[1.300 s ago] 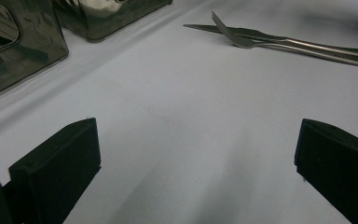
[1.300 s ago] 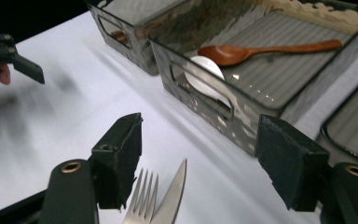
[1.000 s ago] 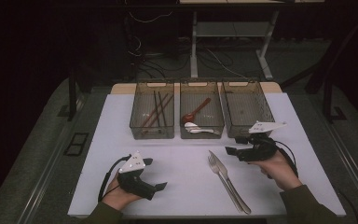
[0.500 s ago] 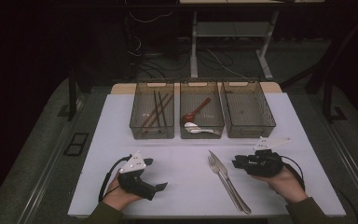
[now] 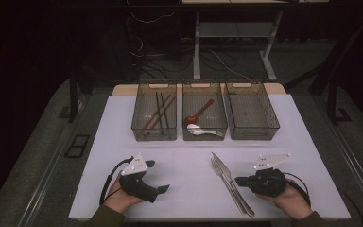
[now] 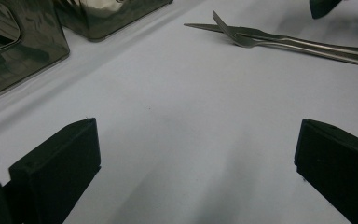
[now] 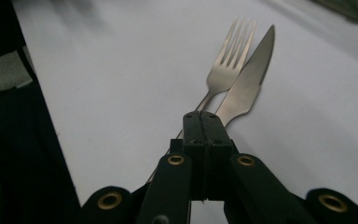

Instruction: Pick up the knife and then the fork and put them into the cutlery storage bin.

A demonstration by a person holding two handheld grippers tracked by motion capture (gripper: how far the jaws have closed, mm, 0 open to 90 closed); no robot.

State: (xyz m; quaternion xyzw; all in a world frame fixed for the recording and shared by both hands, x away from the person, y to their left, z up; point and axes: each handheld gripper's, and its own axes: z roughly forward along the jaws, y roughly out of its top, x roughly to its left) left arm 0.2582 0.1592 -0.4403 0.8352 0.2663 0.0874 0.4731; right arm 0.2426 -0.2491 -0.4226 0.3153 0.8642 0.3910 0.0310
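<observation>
- Right hand-held gripper [image 5: 238, 180]: jaws just closed, pressed together on nothing, tips just beside the fork [image 5: 219, 169] and knife [image 5: 230, 180], pointing at them.
- Both lie together on the white surface [image 5: 184, 146]; long axes run from the trays [image 5: 205, 113] back toward the person.
- Left hand-held gripper [image 5: 163, 189]: spread, empty, farther off.
- Cutlery: thin, smooth, shiny metal.

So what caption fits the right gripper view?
Shut tongs poised over a fork and knife lying crossed on the white table.
</observation>
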